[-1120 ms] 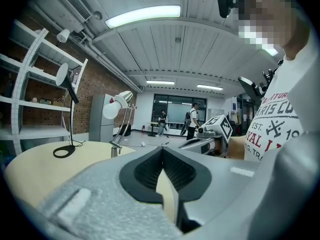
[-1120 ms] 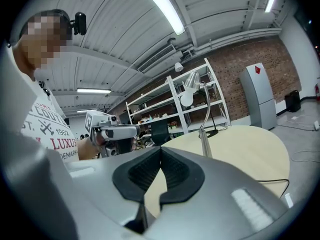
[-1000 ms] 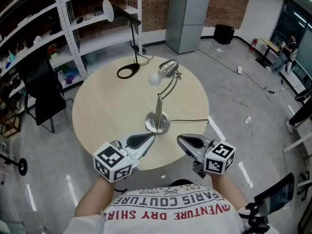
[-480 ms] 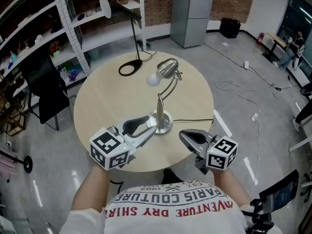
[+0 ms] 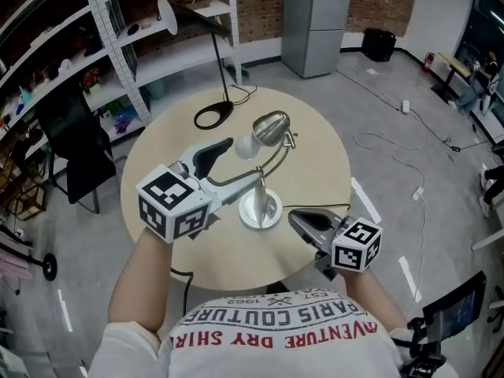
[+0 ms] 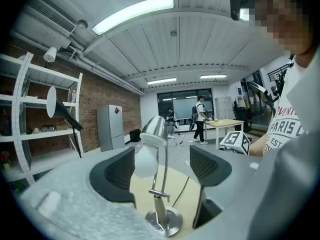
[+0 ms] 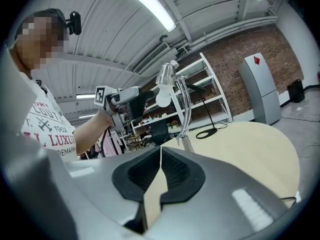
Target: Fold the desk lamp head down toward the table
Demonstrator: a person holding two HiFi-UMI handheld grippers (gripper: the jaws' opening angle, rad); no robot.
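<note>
A silver desk lamp stands on the round table [image 5: 165, 172], its base [image 5: 260, 209] near the middle. Its curved neck rises to the chrome head [image 5: 270, 127], which has a white bulb [image 5: 248, 144]. My left gripper [image 5: 240, 162] is raised beside the neck, just short of the bulb. Its jaws have just been opening and now stand wide, pressing on nothing. In the left gripper view the head [image 6: 154, 128] and base [image 6: 162, 220] show ahead, framed by the left gripper [image 6: 162, 166]. My right gripper [image 5: 298, 220] hovers low near the table's front edge, shut and empty, with its pads meeting in the right gripper view [image 7: 161, 156].
A black desk lamp [image 5: 213, 46] with a ring base [image 5: 213, 116] stands at the table's far edge. The silver lamp's cord [image 5: 315, 205] runs off to the right. Shelving [image 5: 118, 22] and a black chair [image 5: 71, 148] lie to the left, and a grey cabinet [image 5: 315, 14] stands behind.
My left gripper rose from the table's near edge and moved forward beside the lamp's neck, and its jaws went from shut to wide open. The right gripper shifted slightly and stayed shut.
</note>
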